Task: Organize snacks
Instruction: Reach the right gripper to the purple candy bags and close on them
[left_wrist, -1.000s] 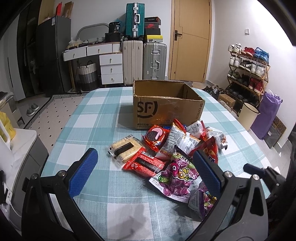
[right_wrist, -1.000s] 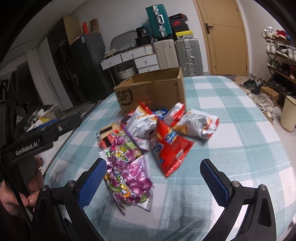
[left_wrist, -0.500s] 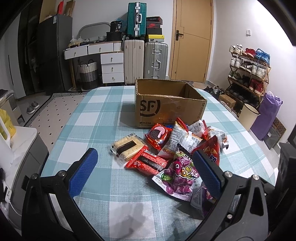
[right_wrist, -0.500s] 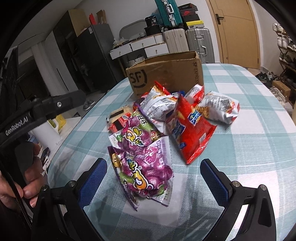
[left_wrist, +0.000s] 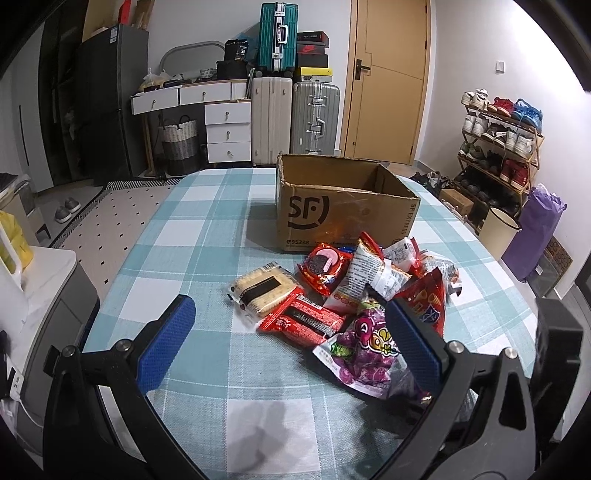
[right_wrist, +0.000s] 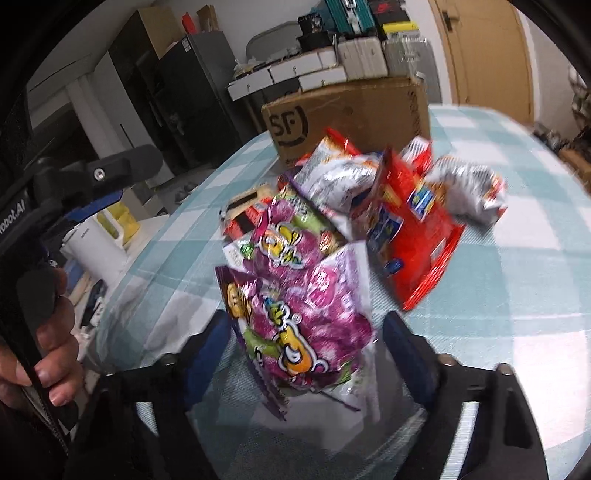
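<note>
Though blurred, two purple candy bags (right_wrist: 295, 295) show.

1. White walls; tan wooden door (left_wrist: 386, 81) at back.
2. Teal hard-shell suitcase (left_wrist: 277, 35) stacked on a cream suitcase (left_wrist: 270, 120) beside a silver one (left_wrist: 315, 118).
3. White drawer unit (left_wrist: 227, 129); tall black cabinet (left_wrist: 110, 103) left.
4. Wooden shoe rack (left_wrist: 498, 144), right wall.

My worktop (left_wrist: 207, 236) under teal-and-white check cloth, open cardboard box (left_wrist: 343, 210) at its far side, heap of snack packets (left_wrist: 354, 295) just before it
</note>
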